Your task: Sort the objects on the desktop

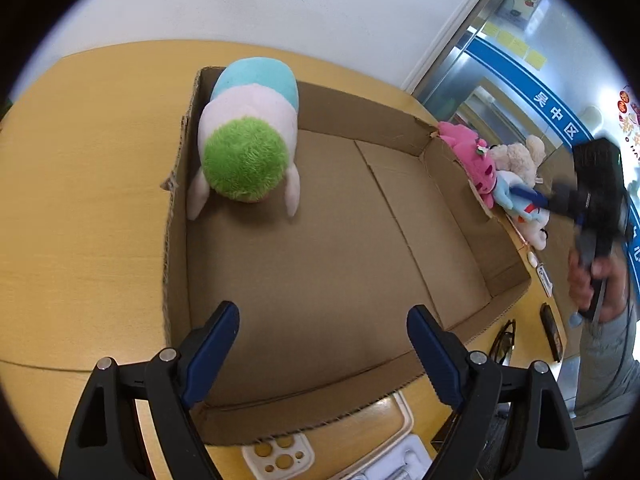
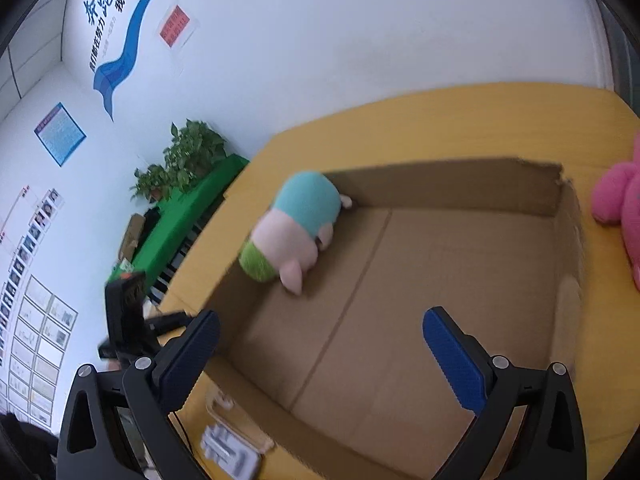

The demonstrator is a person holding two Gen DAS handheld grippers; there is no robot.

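here the box (image 1: 320,240) sat open on the yellow tabletop (image 1: 80,200), and one plush (image 1: 248,140) with a green head, pale body and blue rear already lay inside it, pressed into the far left corner against the wall. its long axis ran from that corner toward the middle of the floor, head nearest the left camera. the left hand-held gripper (image 1: 324,356) hung over the near rim with its jaws released and nothing between them. the right hand-held gripper (image 2: 320,364) was likewise spread wide and empty above the near part of the box; in the left view it showed as a blurred dark shape off to the right, close to the toys waiting outside. those toys lay in a heap just beyond the right wall of the box: a pink plush (image 1: 472,156), a cream plush (image 1: 524,156) and a white and blue plush (image 1: 520,204), touching one another. in my judgement the next pick turned on that heap, which lay to the right of both tools and far nearer the right hand than the left. the pink one sat closest to the box wall, so it seemed the easiest to lift over. small items near the front edge, among them a white tray (image 1: 280,460), were too cut off to name.
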